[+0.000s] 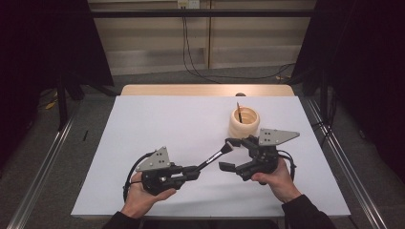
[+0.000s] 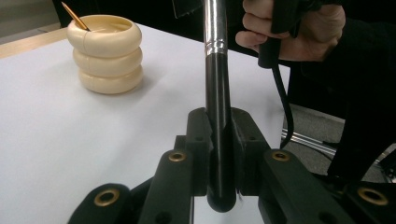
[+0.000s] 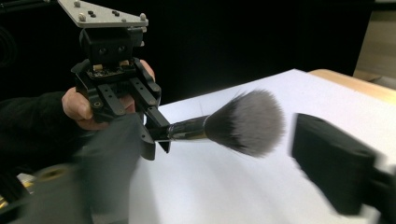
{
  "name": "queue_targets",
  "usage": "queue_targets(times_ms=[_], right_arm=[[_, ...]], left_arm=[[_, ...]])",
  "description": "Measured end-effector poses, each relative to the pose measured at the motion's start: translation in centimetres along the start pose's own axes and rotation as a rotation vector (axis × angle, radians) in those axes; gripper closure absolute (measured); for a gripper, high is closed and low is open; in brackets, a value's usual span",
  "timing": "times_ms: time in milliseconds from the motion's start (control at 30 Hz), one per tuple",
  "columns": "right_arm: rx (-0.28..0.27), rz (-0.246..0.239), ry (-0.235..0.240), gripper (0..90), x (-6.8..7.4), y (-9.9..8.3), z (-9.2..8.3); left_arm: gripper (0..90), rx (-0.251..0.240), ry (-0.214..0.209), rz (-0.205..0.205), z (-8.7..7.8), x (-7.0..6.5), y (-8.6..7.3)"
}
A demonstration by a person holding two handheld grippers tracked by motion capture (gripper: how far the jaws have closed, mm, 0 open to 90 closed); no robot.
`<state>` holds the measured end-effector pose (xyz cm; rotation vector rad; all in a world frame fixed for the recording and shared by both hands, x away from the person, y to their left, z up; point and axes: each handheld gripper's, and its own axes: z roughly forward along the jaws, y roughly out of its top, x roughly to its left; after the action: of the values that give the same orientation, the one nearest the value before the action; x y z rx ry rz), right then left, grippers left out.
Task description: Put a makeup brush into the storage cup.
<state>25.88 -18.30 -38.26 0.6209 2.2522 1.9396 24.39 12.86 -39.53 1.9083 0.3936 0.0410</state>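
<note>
Dark curtains flank a white worktop with a pale wooden strip along its far edge, and cables run down the wall behind it. Near the far right of the sheet stands a cream ribbed holder made of three stacked rings, with a thin brown stick leaning inside it.

Low on the left, the left tongs lie almost level in the person's left hand and point toward the right. They are clamped together on the black handle of a makeup brush. In the left gripper view the handle sits squarely between the two black pads, its rounded end poking out behind them and its silver ferrule rising ahead.

From there the brush slants up and to the right, held clear of the sheet, its bushy grey head reaching between the jaws of the right tongs. Those tongs, held in the right hand, stand apart: in the right gripper view the bristles hang in the gap with one blurred jaw at the lower left and the other at the right, neither pressing on them. The holder sits just beyond the right tongs, apart from the brush.
</note>
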Motion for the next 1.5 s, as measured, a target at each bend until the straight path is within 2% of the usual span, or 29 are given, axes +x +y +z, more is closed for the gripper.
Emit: queue_targets(times_ms=[167, 433, 567, 767, 833, 900, 1267, 1500], right_arm=[[-0.005, 0.006, 0.001, 31.4, 0.0, 0.2, 0.0], [0.033, 0.014, 0.043, 44.1, -0.4, -0.1, 0.4], [0.057, 0.015, 0.075, 50.0, -0.4, -0.2, 0.6], [0.053, 0.031, 0.112, 62.0, -0.5, -0.2, 0.6], [0.050, 0.040, 0.120, 65.4, -0.7, -0.2, 0.5], [0.041, 0.062, 0.138, 67.1, -0.9, -0.3, 0.5], [0.055, 0.098, 0.177, 72.4, -1.1, -0.5, 0.6], [0.061, 0.102, 0.207, 75.4, -1.1, -0.3, 0.5]], left_arm=[[79.6, -0.005, 0.005, 0.003, 0.0, -0.1, 0.0], [79.6, 0.001, 0.010, 0.013, 0.0, -0.1, 0.0], [79.6, -0.010, -0.003, 0.018, 0.1, -0.2, -0.1], [79.6, -0.023, -0.017, 0.015, 0.2, 0.0, -0.4], [79.6, -0.013, -0.016, 0.023, 0.3, 0.0, -0.5], [79.6, -0.009, -0.017, 0.026, 0.4, 0.0, -0.5], [79.5, 0.022, -0.019, 0.042, 0.8, 0.1, -0.9], [77.8, 0.032, -0.008, 0.054, 1.2, 0.1, -1.2]])
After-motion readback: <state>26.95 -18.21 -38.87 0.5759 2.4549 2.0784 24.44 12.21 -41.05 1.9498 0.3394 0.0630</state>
